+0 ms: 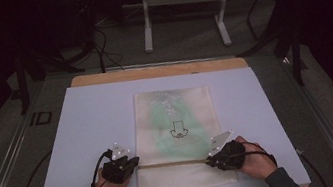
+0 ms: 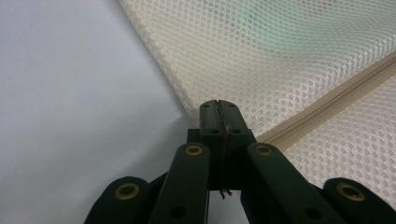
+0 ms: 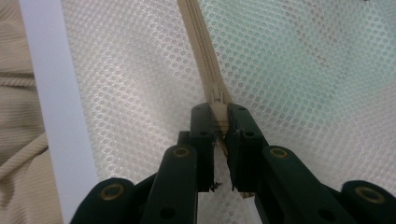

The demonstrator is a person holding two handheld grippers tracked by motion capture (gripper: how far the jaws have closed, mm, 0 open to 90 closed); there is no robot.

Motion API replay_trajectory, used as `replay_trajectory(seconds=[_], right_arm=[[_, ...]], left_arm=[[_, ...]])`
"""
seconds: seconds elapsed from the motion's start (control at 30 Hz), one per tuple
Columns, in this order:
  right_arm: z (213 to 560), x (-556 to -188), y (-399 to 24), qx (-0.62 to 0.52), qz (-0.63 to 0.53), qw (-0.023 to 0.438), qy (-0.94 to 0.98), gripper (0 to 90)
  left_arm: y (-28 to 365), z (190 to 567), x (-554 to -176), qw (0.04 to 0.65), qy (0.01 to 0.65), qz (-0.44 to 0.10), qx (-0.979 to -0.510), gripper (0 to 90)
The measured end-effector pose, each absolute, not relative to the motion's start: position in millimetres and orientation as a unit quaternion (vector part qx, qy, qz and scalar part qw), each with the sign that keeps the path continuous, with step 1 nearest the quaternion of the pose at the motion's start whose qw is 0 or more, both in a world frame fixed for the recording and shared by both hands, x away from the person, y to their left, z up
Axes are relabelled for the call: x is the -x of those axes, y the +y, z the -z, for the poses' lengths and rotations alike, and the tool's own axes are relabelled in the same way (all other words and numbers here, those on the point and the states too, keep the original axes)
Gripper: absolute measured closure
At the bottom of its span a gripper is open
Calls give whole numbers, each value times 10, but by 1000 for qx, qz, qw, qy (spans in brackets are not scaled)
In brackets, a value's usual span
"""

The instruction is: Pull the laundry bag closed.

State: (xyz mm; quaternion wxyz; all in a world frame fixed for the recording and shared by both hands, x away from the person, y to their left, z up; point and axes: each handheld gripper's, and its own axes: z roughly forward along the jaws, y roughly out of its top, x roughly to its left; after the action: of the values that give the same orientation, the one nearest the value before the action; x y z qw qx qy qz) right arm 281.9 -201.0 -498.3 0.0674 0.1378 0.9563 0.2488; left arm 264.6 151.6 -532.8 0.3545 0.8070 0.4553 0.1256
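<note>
One mesh bag (image 1: 180,137) lies flat mid-surface (image 1: 95,135). My left claw (image 2: 218,109) is pinched together on the bag's edge; my right claw (image 3: 219,116) is narrowly clamped around the zipper pull (image 3: 217,108).

Open mat on three sides of a flat mesh bag.

The pale mat (image 1: 94,130) lies bare left, right and beyond the mesh bag (image 1: 176,122), which lies flat and low. Both grippers sit at the bag's near end: left gripper (image 1: 130,164) at its left edge, right gripper (image 1: 214,159) on the zipper (image 3: 205,56).
</note>
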Motion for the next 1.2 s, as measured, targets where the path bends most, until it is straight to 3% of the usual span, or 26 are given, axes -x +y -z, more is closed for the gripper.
replay_trajectory(seconds=[1.2], right_arm=[[5012,-2789,-2405,-181,-244,74,950,822]], left_arm=[[1516,5326,-2644,354,456,-126,-807,895]])
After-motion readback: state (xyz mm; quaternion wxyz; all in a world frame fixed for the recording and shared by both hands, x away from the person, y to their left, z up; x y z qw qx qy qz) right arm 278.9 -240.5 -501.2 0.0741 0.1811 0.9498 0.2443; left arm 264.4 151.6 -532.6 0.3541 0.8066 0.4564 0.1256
